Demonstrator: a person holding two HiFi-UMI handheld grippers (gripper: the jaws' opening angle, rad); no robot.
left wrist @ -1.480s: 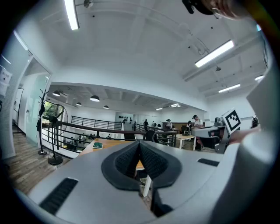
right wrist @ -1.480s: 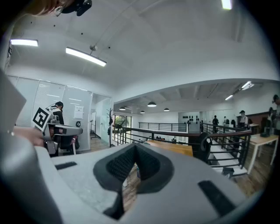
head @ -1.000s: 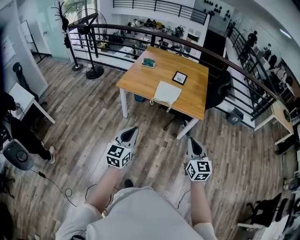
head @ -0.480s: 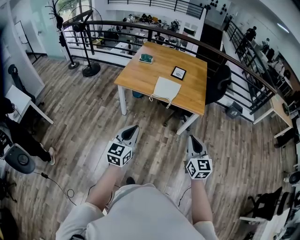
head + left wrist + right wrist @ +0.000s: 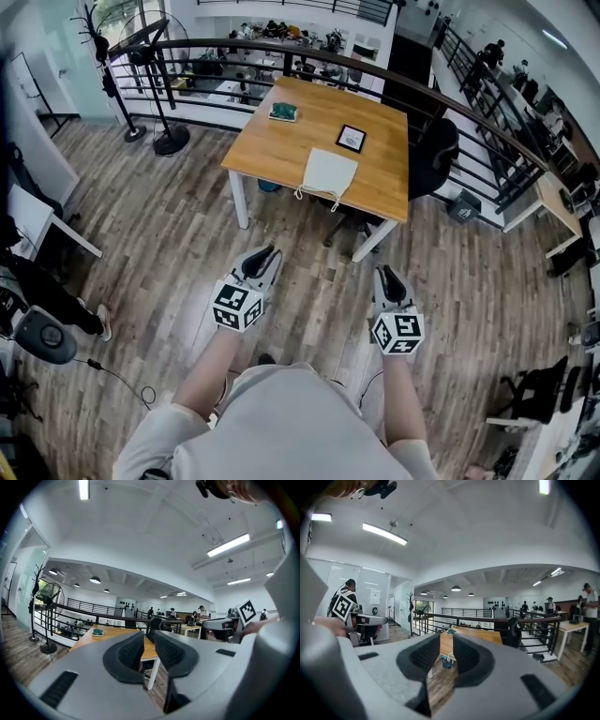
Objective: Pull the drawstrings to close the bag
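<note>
A white cloth drawstring bag (image 5: 330, 173) lies flat near the front edge of a wooden table (image 5: 281, 141), with its cords (image 5: 307, 195) hanging toward me. I stand well back from the table. My left gripper (image 5: 265, 255) is held out over the floor. Its jaws have just been opening and now stand slightly apart with nothing between them. My right gripper (image 5: 386, 277) is level with it to the right, its jaws a narrow gap apart and empty. In the left gripper view, the left gripper (image 5: 149, 641) points at the table (image 5: 112, 632).
A black framed square (image 5: 352, 139) and a green object (image 5: 283, 112) lie on the table. A black office chair (image 5: 433, 164) stands at its right side, and a curved railing (image 5: 234, 52) runs behind. A stand (image 5: 167, 139) is on the floor at left.
The left gripper's jaws have parted. Both grippers have edged forward and slightly down, and the table sits a little nearer in the head view.
</note>
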